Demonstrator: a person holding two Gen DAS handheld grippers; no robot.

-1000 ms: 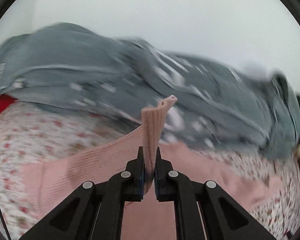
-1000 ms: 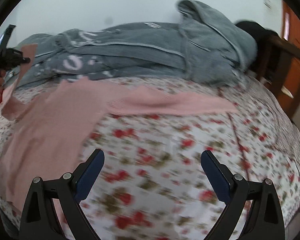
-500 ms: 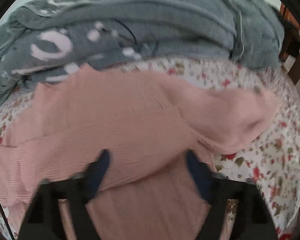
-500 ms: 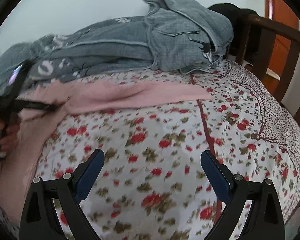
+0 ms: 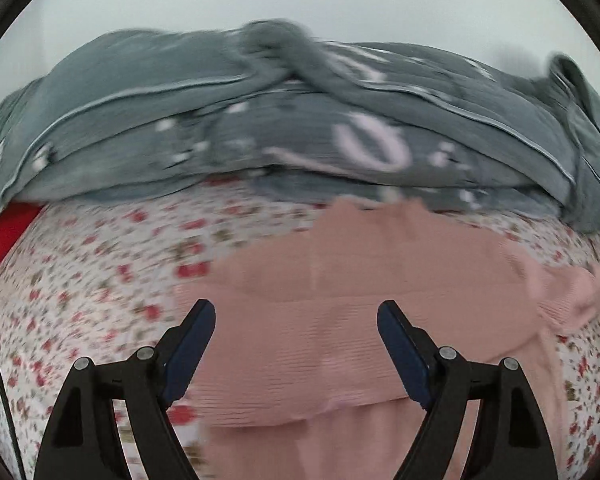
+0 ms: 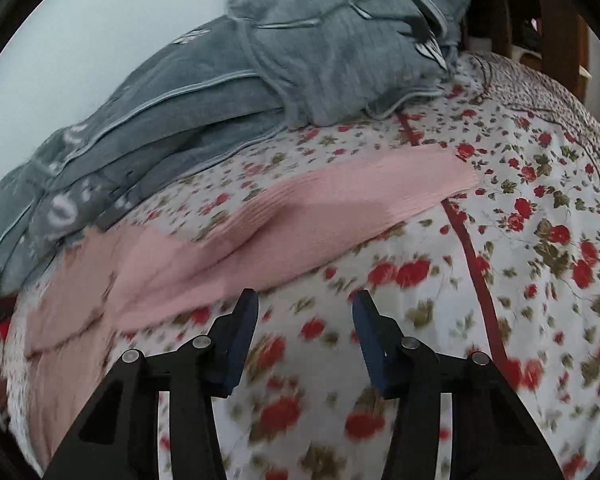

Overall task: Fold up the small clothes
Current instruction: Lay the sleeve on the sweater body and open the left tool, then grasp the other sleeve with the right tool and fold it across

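Pink ribbed knit sweater (image 5: 364,320) lies flat on the bed, partly folded: one layer doubled over the body, fold edge running left to right at near side. One sleeve (image 6: 364,200) stretched out straight to the right, cuff at far-right end. No tool touching it.

Bedroom: floral bedsheet (image 6: 520,240), grey blanket (image 5: 180,120)

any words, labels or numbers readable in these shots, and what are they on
None can be read.
Grey blanket: pale ring-like marks, too blurred to tell if letters or just pattern.
Pink sweater: no label or print showing.
Floral bedsheet: only a flower pattern.
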